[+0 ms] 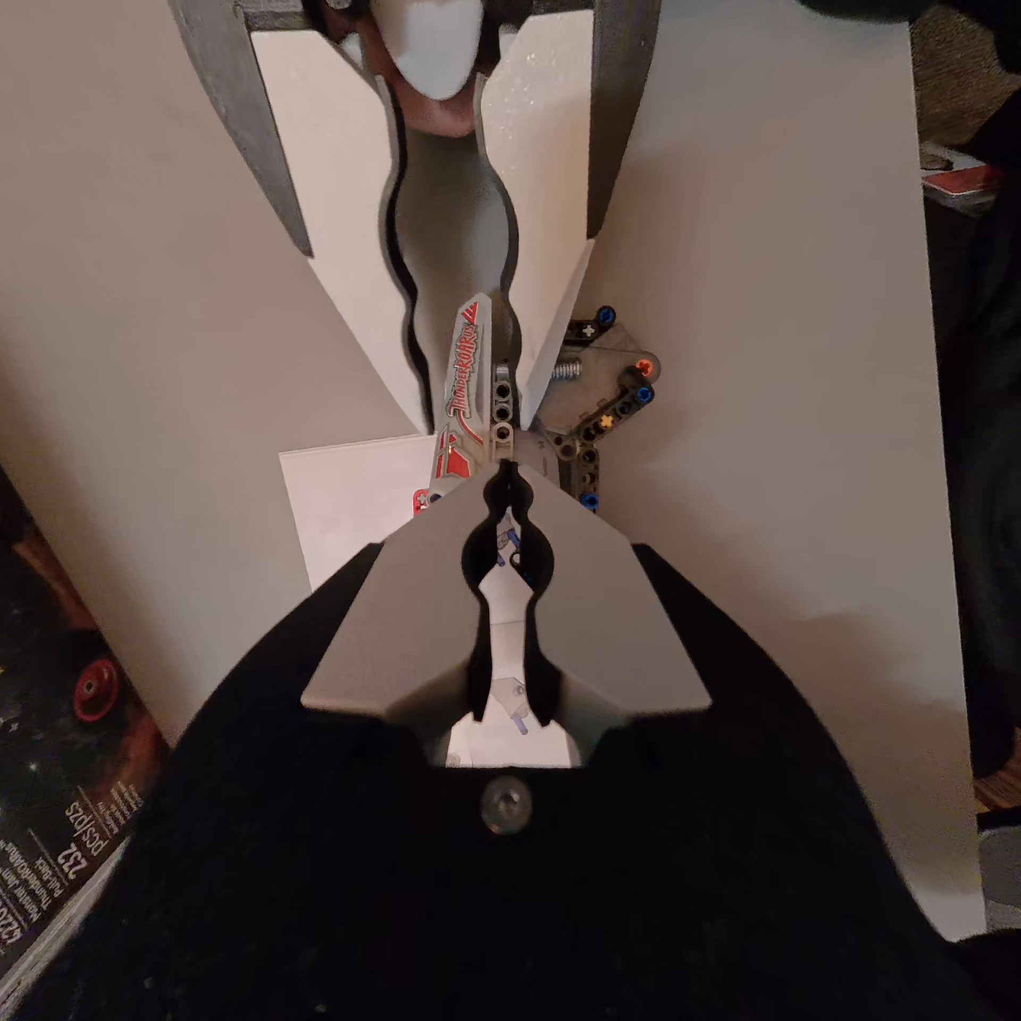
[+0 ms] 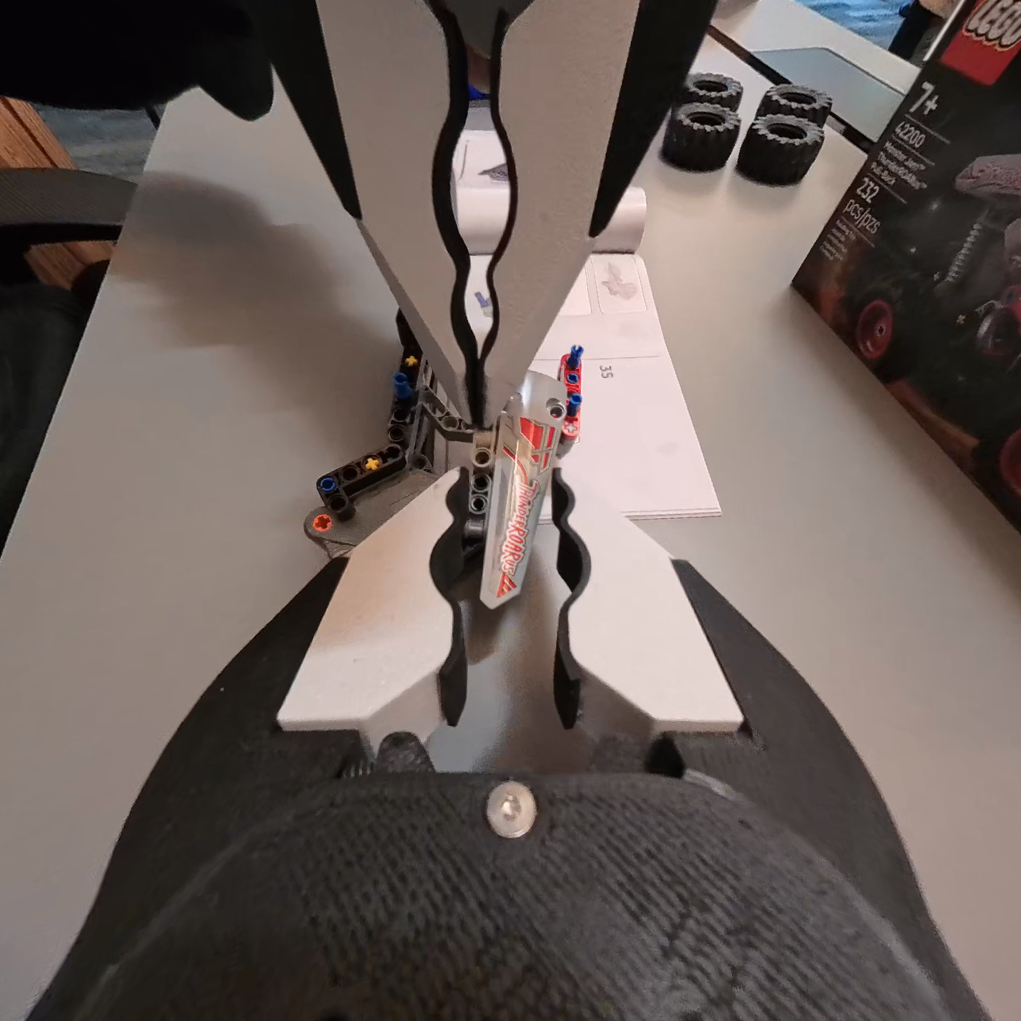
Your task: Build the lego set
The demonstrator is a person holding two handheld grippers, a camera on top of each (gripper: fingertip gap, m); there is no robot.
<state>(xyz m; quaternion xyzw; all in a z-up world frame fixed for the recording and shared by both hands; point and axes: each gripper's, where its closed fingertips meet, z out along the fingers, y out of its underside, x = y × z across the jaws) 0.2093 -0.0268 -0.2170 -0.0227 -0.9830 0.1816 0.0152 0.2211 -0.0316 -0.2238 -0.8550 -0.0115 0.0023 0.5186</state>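
My left gripper [image 1: 504,461] pinched on grey beam [image 2: 479,442] of silver stickered panel [image 2: 516,497], mid-table over instruction booklet [image 2: 635,442] | my right gripper [image 2: 505,491] agape around panel | chassis assembly [image 2: 375,469] beside | four tyres [image 2: 746,130], box [image 2: 939,248] at far-right corner.

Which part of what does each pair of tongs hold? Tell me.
The left tongs pinch the end of the grey beam beside the silver panel. The right tongs stand open around the panel, so no grip can be told there.
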